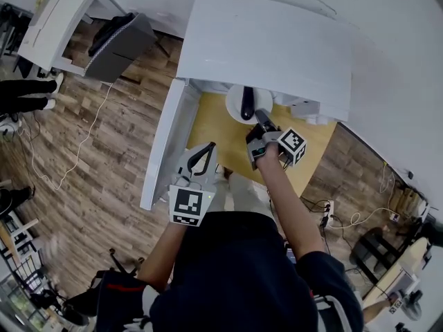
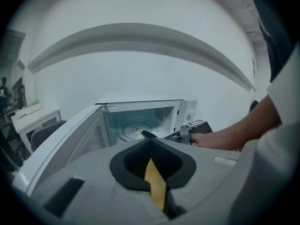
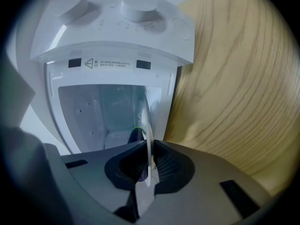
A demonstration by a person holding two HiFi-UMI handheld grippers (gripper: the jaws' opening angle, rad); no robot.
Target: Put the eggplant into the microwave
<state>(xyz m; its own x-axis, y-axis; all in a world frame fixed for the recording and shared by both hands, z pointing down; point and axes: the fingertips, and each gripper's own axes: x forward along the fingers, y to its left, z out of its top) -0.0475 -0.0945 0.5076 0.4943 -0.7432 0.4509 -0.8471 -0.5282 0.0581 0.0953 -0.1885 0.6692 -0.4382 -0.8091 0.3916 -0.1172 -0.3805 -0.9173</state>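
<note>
The white microwave (image 1: 270, 47) stands on a wooden table (image 1: 208, 120) with its door (image 1: 166, 147) swung open to the left. A dark purple eggplant (image 1: 247, 102) lies on a white plate (image 1: 234, 106) at the mouth of the cavity. My right gripper (image 1: 261, 116) is shut on the plate's near rim. In the right gripper view the thin plate edge (image 3: 148, 135) stands between the pads, with the eggplant (image 3: 136, 135) beyond it and the cavity (image 3: 98, 111) ahead. My left gripper (image 1: 205, 149) hangs shut and empty by the door, looking at the cavity (image 2: 138, 121) and the eggplant's tip (image 2: 149, 134).
The microwave's dials (image 3: 136, 6) sit beside the cavity. The glass turntable (image 2: 133, 128) lies inside. Bare wooden table (image 3: 234, 78) spreads to one side of the oven. A grey chair (image 1: 121, 43), cables and a power strip (image 1: 329, 213) are on the wood floor.
</note>
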